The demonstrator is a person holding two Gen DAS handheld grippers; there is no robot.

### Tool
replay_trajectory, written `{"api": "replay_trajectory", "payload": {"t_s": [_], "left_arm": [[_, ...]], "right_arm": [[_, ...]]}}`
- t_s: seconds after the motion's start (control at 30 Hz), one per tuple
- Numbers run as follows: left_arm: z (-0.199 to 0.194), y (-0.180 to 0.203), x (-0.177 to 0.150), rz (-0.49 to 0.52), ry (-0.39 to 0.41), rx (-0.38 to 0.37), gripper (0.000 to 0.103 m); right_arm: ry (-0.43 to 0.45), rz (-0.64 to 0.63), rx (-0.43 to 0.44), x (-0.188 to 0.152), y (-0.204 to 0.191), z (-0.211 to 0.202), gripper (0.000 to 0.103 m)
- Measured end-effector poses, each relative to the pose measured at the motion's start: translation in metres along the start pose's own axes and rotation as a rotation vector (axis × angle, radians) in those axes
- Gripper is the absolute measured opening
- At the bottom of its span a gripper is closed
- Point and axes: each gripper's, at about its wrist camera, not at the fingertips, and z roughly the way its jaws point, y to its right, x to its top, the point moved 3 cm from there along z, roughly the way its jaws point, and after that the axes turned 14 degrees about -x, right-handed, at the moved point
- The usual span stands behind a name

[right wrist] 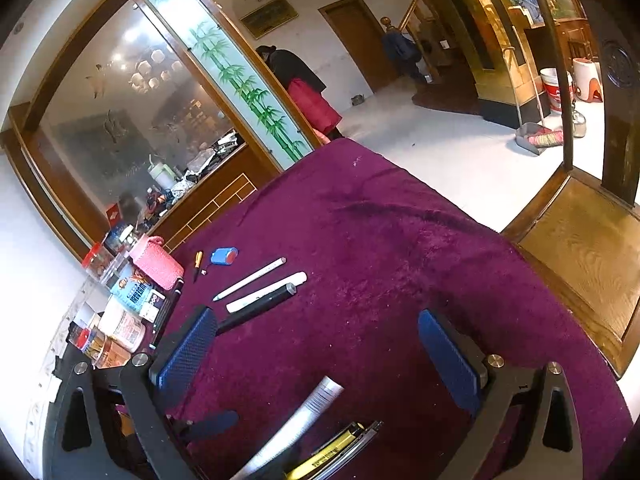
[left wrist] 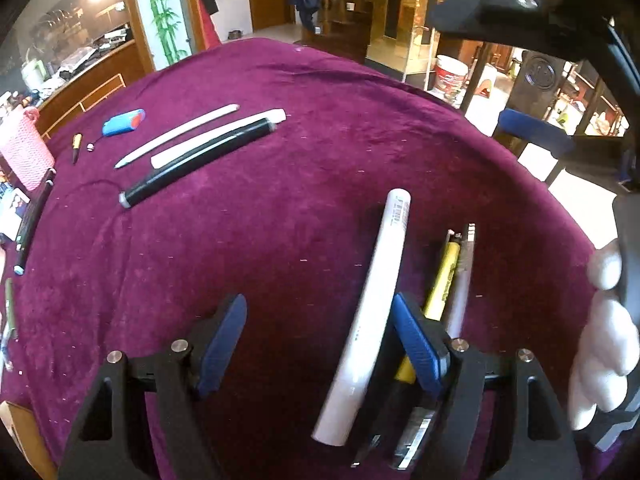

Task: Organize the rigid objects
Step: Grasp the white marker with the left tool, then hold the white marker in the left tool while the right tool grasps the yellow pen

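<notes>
While left gripper [left wrist: 316,340] gapes unclenched, white tube [left wrist: 376,304] lies against right-side pad [left wrist: 416,344].

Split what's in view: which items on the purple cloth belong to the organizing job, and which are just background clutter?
Job items:
- long white plastic tube, lying between the open left gripper fingers
- yellow marker pen
- black cylindrical tube
- two slim white sticks
- blue case with red end

Clutter:
- pink knitted basket
- jars and boxes at the table edge
- wooden chair
</notes>
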Motion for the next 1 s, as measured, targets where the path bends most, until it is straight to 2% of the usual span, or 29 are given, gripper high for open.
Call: {"api": "replay_trajectory", "payload": {"t_s": [0.13,0.27,0.33,0.37,0.4,0.43,0.47,0.5,0.63,0.77,0.9,1.0], "left_arm": [[0.001,0.002,0.004,0.023,-0.003,0.042,0.075],[0.008,0.022,0.012,0.126,-0.009,0.141,0.074],[0.008,0.021,0.012,0.108,-0.019,0.134,0.07],[0.007,0.018,0.012,0.078,-0.019,0.097,0.061],[0.005,0.015,0.01,0.045,-0.014,0.046,0.045],[0.003,0.014,0.008,0.02,-0.008,0.005,0.034],[-0.001,0.014,0.006,0.014,0.001,0.041,0.014],[-0.006,0.014,0.002,0.02,0.014,0.088,0.014],[-0.036,0.002,-0.022,-0.084,0.064,0.03,0.014],[-0.083,-0.013,-0.058,-0.203,0.125,-0.019,0.014],[-0.119,-0.019,-0.096,-0.264,0.16,-0.014,0.014],[-0.123,-0.036,-0.123,-0.337,0.152,0.004,0.014]], "right_arm": [[-0.005,-0.007,-0.005,-0.001,-0.002,0.0,0.102],[-0.002,0.0,-0.021,0.0,0.0,0.002,0.102],[-0.011,0.011,-0.04,0.0,0.003,0.005,0.102],[-0.016,0.014,-0.047,0.0,0.005,0.006,0.102],[-0.024,0.022,-0.05,0.0,0.006,0.008,0.102],[-0.027,0.026,-0.05,0.0,0.007,0.008,0.102],[-0.026,0.024,-0.055,0.0,0.007,0.008,0.102],[-0.023,0.019,-0.064,-0.001,0.007,0.008,0.102],[-0.033,0.002,-0.073,-0.003,0.005,0.011,0.102],[-0.049,0.0,-0.065,-0.005,0.005,0.015,0.102],[-0.054,-0.01,-0.042,-0.006,0.003,0.016,0.102],[-0.063,-0.04,-0.023,-0.01,-0.002,0.018,0.102]]}}
